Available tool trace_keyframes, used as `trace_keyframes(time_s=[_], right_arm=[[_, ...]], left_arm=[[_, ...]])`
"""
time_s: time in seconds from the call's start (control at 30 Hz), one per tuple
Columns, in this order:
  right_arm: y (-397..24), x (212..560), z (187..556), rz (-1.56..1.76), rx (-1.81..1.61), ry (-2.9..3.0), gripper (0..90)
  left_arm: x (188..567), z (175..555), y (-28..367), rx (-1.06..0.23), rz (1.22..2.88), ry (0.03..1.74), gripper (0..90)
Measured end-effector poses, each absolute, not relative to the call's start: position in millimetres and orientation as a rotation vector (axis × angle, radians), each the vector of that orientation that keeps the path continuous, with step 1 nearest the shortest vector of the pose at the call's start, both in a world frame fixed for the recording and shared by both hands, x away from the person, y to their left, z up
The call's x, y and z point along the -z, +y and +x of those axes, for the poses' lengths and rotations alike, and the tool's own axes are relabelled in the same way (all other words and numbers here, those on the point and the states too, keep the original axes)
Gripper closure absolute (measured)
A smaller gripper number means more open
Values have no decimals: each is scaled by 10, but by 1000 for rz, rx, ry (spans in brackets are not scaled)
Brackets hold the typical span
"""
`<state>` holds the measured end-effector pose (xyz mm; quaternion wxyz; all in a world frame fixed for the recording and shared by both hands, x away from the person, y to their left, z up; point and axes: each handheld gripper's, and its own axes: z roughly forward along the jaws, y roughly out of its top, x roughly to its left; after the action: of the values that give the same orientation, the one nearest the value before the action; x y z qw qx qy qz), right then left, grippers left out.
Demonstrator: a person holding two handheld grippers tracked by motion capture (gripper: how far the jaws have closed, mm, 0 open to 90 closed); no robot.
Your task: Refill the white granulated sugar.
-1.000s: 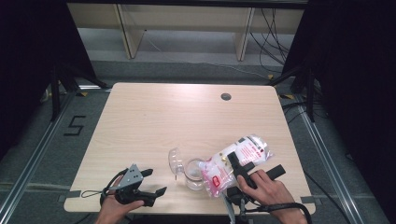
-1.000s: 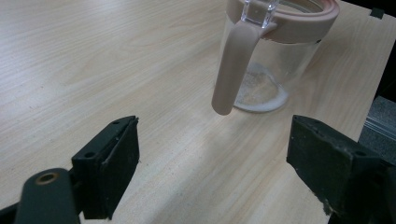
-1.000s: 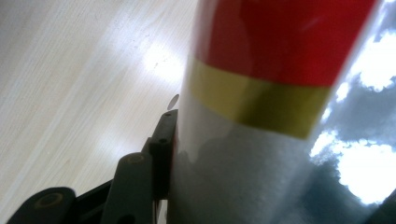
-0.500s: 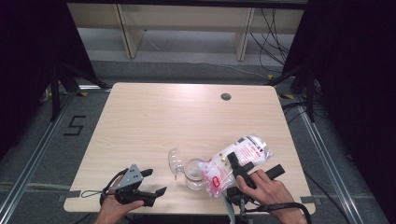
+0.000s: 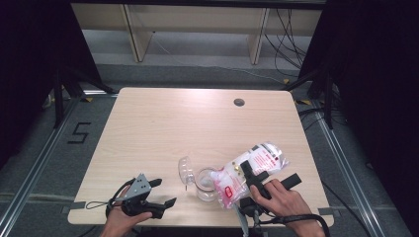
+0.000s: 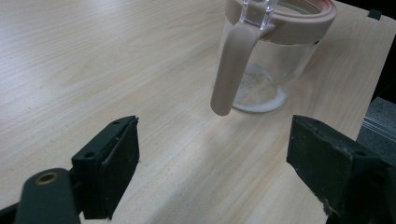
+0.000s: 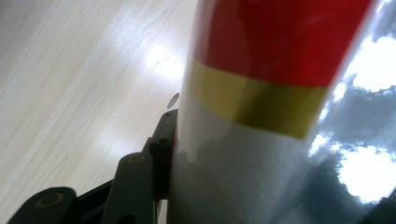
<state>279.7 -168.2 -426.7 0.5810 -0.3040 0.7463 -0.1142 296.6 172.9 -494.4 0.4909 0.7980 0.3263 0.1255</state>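
A clear glass jar (image 5: 204,183) with a pink rim stands near the table's front edge, its hinged lid (image 5: 185,171) thrown open to the left. A plastic bag (image 5: 257,163) of white grains with a red and yellow label lies tilted, its low end at the jar's mouth. My right gripper (image 5: 267,174) is shut on the bag; in the right gripper view the bag (image 7: 280,116) presses against the left pad (image 7: 161,144). My left gripper (image 5: 163,193) rests open left of the jar. In the left gripper view its jaws stand wide with the jar (image 6: 275,60) ahead, a little white powder in its bottom.
The light wooden table (image 5: 197,123) has a round cable hole (image 5: 239,102) at the back right. Shelving stands beyond the far edge, dark curtains at both sides. The table's right edge (image 6: 373,84) runs close behind the jar in the left gripper view.
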Motion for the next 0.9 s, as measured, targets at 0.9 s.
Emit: trace_keyframes(time_s=[0.9], right_arm=[[-1688, 4261, 2800, -698, 252, 1760, 570]], left_arm=[[4935, 2958, 1728, -309, 1935, 797, 166]])
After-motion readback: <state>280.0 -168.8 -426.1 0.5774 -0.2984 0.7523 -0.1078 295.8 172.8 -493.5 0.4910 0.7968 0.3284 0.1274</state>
